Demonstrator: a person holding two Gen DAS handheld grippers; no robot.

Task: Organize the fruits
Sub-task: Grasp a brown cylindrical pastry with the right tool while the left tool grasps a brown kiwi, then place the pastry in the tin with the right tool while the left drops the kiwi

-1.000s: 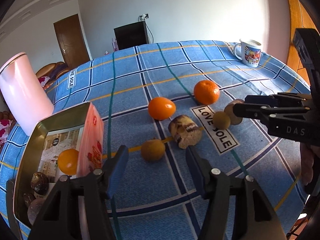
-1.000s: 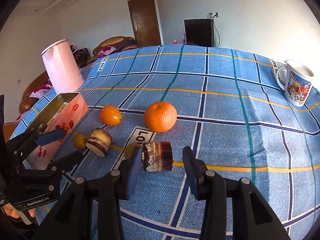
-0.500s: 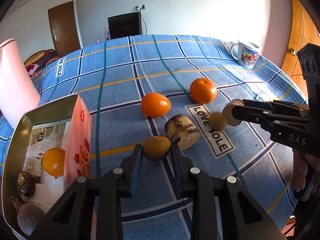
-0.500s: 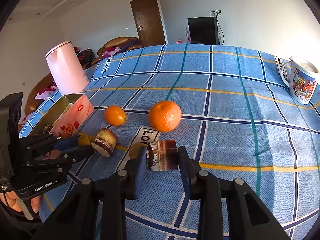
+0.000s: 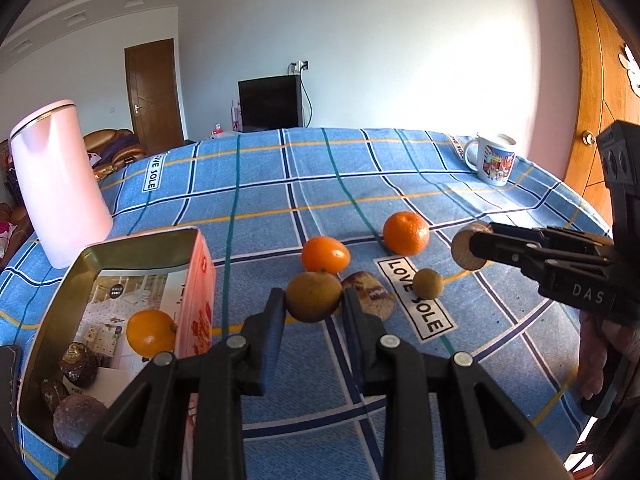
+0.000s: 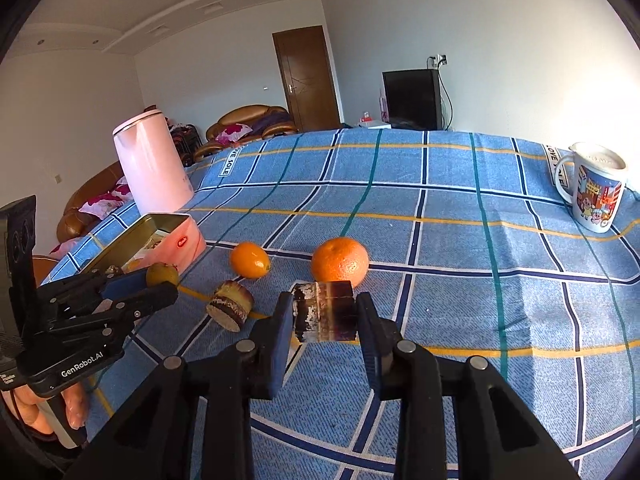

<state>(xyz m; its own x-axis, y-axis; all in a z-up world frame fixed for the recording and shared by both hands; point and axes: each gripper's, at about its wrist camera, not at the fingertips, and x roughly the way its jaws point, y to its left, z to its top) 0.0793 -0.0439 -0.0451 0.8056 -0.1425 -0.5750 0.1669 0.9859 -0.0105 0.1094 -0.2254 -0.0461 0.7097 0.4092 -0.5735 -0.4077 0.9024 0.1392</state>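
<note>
Held: my left gripper (image 5: 314, 300) clamps a brown fruit (image 5: 313, 297); my right gripper (image 6: 323, 314) clamps a dark sugarcane chunk (image 6: 325, 311). Tin (image 5: 52, 308): one orange, three dark fruits stored. Cloth beyond: five pieces left, I judge.

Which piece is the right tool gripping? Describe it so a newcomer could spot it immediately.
Start at the blue plaid tablecloth and find the large orange near its middle. Directly in front of it, the right tool is shut on a sugarcane chunk. Unlike the round fruits nearby, it is a short, dark-banded cylinder with flat cut ends.
</note>
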